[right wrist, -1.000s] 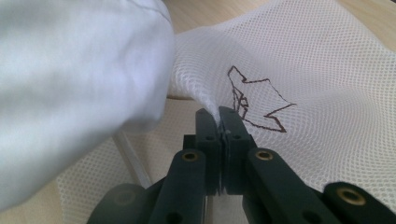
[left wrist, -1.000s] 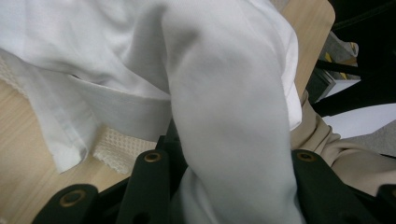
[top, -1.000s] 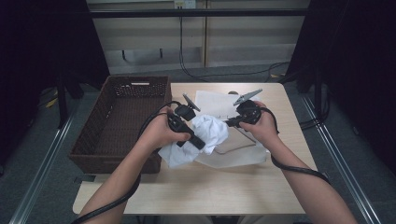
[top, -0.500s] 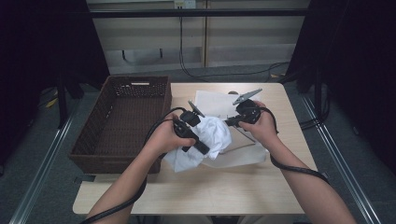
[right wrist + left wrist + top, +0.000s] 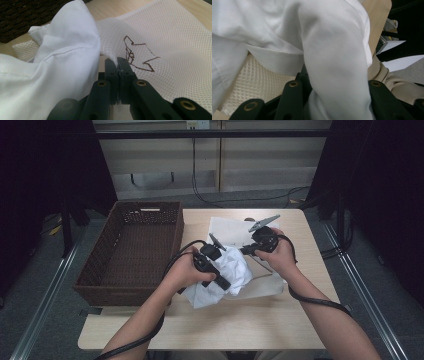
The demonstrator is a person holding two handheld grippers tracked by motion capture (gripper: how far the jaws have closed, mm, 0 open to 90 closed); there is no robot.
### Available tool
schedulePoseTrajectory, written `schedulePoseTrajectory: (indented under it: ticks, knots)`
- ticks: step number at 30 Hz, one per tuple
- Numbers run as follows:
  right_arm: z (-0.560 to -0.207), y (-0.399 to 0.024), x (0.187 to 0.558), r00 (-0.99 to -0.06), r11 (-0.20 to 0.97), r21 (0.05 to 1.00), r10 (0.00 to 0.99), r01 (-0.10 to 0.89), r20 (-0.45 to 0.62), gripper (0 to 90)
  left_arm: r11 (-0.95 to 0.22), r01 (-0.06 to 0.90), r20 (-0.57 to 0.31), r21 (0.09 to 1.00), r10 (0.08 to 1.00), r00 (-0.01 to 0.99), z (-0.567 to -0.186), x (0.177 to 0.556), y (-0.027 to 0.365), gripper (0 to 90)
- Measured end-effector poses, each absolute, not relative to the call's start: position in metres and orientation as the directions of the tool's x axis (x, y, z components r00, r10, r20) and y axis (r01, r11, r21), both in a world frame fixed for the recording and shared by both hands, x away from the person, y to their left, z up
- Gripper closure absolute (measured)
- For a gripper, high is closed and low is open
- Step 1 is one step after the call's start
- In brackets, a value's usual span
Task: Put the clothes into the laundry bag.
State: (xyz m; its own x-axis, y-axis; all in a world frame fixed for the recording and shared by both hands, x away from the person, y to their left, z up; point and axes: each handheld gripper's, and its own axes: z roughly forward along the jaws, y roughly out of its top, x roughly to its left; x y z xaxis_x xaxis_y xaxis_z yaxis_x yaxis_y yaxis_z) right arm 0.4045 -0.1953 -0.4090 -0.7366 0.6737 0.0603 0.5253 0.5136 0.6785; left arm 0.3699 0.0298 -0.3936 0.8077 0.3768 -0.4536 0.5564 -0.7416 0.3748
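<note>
While the white cloth (image 5: 227, 272) lies bunched on the tabletop (image 5: 260, 320) just right of the basket (image 5: 131, 251), I have my left hand-held gripper (image 5: 223, 282) clamped on a thick fold of it, the fabric filling the space between the jaws. My right hand-held gripper (image 5: 117, 63) is pressed together on the edge of the mesh bag (image 5: 170, 45), which lies flat beside and partly under the cloth.

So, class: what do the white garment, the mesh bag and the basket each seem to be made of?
White garment: smooth woven cloth, probably cotton, with stitched seams and soft folds. Mesh bag: fine netting, likely synthetic, with tiny regular holes. Basket: dark brown woven wicker or rattan look.
</note>
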Motion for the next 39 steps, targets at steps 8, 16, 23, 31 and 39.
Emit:
schedulePoseTrajectory:
  ticks: [8,16,23,31,39]
  knots:
    - [-0.408,-0.195,0.404,-0.733,0.507,0.684,0.678,0.524,0.06,88.6,-0.759,0.539,-0.458,0.365,0.358,0.814,-0.399,0.367,0.021,64.7]
    - [-0.408,-0.196,0.405,-0.729,0.502,0.683,0.681,0.531,0.066,88.6,-0.752,0.546,-0.5,0.37,0.335,0.799,-0.407,0.363,0.014,64.7]
    - [-0.407,-0.195,0.405,-0.735,0.505,0.685,0.675,0.525,0.066,88.6,-0.762,0.539,-0.477,0.358,0.347,0.808,-0.41,0.364,0.011,64.6]
    - [-0.407,-0.192,0.402,-0.739,0.508,0.682,0.671,0.526,0.07,88.6,-0.74,0.572,-0.474,0.354,0.385,0.791,-0.416,0.368,0.008,64.5]
    - [-0.407,-0.19,0.401,-0.749,0.515,0.685,0.659,0.516,0.069,88.6,-0.698,0.614,-0.453,0.368,0.442,0.775,-0.422,0.374,0.005,64.4]
